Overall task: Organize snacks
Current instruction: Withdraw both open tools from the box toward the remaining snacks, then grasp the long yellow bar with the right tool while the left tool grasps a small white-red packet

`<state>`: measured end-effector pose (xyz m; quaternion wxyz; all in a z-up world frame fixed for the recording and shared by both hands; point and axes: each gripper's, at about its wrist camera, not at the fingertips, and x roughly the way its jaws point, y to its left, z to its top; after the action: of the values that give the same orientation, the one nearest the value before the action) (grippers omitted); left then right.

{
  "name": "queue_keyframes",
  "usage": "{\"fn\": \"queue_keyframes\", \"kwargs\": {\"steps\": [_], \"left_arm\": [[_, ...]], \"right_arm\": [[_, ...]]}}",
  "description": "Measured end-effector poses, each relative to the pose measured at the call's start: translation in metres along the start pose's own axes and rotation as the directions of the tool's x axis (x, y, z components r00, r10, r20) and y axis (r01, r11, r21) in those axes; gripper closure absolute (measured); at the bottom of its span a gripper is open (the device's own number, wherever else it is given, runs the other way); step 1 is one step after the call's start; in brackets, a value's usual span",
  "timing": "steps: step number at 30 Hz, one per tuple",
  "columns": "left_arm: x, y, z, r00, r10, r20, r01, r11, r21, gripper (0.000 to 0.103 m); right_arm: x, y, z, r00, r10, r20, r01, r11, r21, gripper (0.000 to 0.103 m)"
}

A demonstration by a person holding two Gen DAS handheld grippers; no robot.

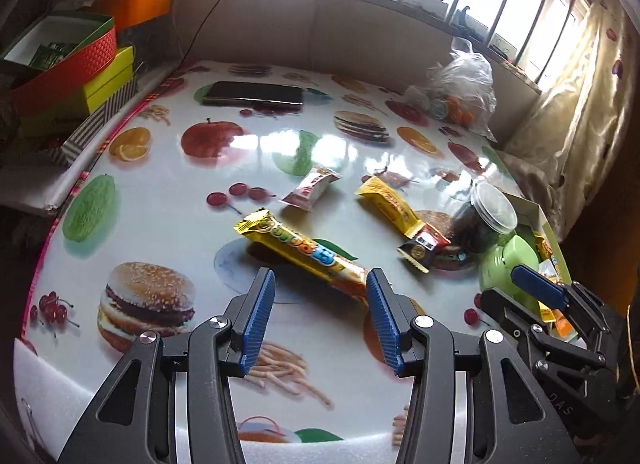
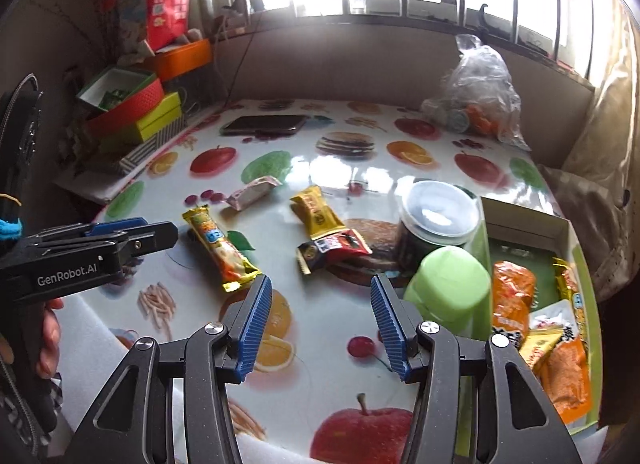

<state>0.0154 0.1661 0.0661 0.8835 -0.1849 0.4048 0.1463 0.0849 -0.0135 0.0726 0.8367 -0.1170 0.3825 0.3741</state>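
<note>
Right wrist view: box [image 2: 524,219] cut off.

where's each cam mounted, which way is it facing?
Left wrist: on the left gripper, looking forward across the fruit-print table at the long yellow snack bar; own jaws open below, right gripper at right edge.
Right wrist: on the right gripper, facing the same table toward the window, snack box on the right; left gripper and a hand at left.
Shared: bar, phone, green bottle.
</note>
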Motion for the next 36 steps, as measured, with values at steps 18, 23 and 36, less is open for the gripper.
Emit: {"fn": "queue_keyframes", "kwargs": {"steps": [18,23,36], "left_arm": [[0.018,0.054,-0.009,0.998,0.018,-0.053,-0.024,0.994,-0.106,0.054],[0.025,0.056,-0.01,0.997,0.013,-0.069,-0.021,0.994,-0.107,0.054],[0.033,0.053,0.002,0.997,0.006,-0.077,-0.011,0.998,-0.068,0.054]], "right_arm": [[0.096,0.074,0.02,0.985,0.113,-0.134,-0.135,0.977,-0.164,0.052],[0.109,0.076,0.02,0.981,0.108,-0.159,-0.134,0.977,-0.164,0.052],[0.101,0.067,0.011,0.975,0.149,-0.167,-0.169,0.979,-0.116,0.08]]}}
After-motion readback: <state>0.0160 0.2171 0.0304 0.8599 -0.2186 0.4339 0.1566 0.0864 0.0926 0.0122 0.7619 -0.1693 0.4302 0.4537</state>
